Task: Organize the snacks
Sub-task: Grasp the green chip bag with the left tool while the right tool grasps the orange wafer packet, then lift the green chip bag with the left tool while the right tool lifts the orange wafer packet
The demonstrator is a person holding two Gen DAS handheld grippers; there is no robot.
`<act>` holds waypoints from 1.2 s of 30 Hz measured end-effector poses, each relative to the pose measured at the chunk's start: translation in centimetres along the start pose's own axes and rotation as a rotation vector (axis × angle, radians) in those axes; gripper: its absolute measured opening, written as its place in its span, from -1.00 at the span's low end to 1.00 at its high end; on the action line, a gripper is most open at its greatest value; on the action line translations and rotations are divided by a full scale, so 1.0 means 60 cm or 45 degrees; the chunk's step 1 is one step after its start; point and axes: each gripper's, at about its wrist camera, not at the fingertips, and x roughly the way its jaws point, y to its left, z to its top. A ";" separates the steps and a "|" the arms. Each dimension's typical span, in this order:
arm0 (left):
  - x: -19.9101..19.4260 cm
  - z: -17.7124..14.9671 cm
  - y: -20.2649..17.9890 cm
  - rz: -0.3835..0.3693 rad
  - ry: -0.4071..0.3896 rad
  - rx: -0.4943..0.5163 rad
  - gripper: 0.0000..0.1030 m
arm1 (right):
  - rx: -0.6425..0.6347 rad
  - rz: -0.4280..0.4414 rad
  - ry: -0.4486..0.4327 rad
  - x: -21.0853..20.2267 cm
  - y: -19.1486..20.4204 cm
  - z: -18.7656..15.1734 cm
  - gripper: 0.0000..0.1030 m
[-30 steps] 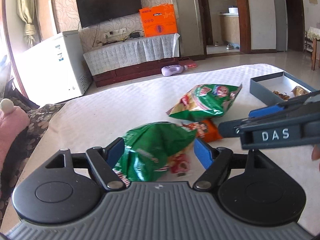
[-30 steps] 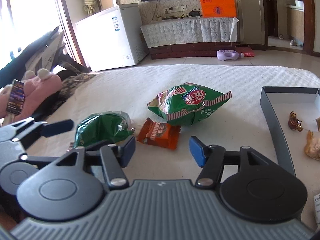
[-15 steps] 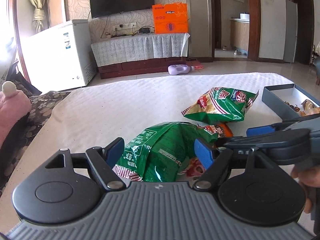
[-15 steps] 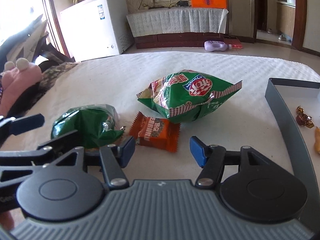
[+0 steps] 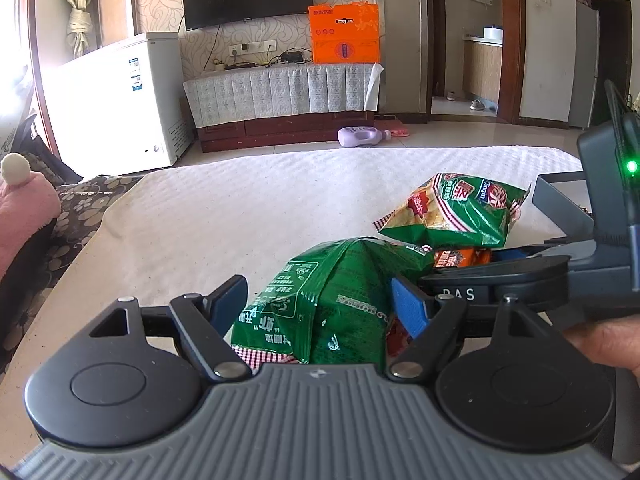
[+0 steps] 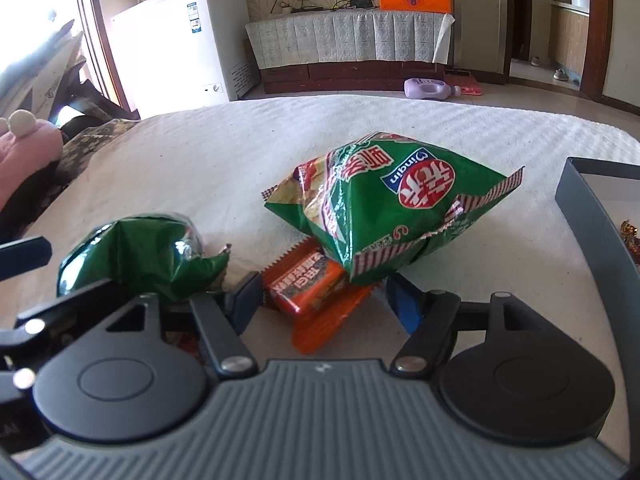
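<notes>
A: Three snack packs lie on the white-covered worktop [image 6: 400, 128]: a dark green bag [image 5: 336, 300], an orange bar [image 6: 308, 284] and a larger green chip bag [image 6: 392, 204]. Where does each sit relative to a claw?

B: The dark green bag lies between the fingers of the left claw [image 5: 320, 304], which stand apart; the right finger is at the bag's side, the left one clear of it. The orange bar lies between the fingers of the right claw [image 6: 324, 300], whose jaws have just been opening; neither pad presses the wrapper.

A: And the chip bag?

B: It rests just beyond the right claw, its near corner overlapping the bar's far end. The grey tray [image 6: 592, 208] stands to the right, some wrapped sweets [image 6: 630, 228] inside.
</notes>
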 end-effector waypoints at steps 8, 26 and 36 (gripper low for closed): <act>0.010 -0.001 -0.005 -0.006 0.011 -0.008 0.67 | -0.071 0.106 0.067 -0.021 -0.003 0.003 -0.06; 0.098 0.001 -0.032 0.084 0.099 0.040 0.98 | -0.123 0.137 0.114 -0.091 -0.043 -0.007 -0.08; 0.115 0.000 -0.036 0.137 0.108 0.077 0.31 | -0.121 0.161 0.073 -0.120 -0.056 -0.004 -0.08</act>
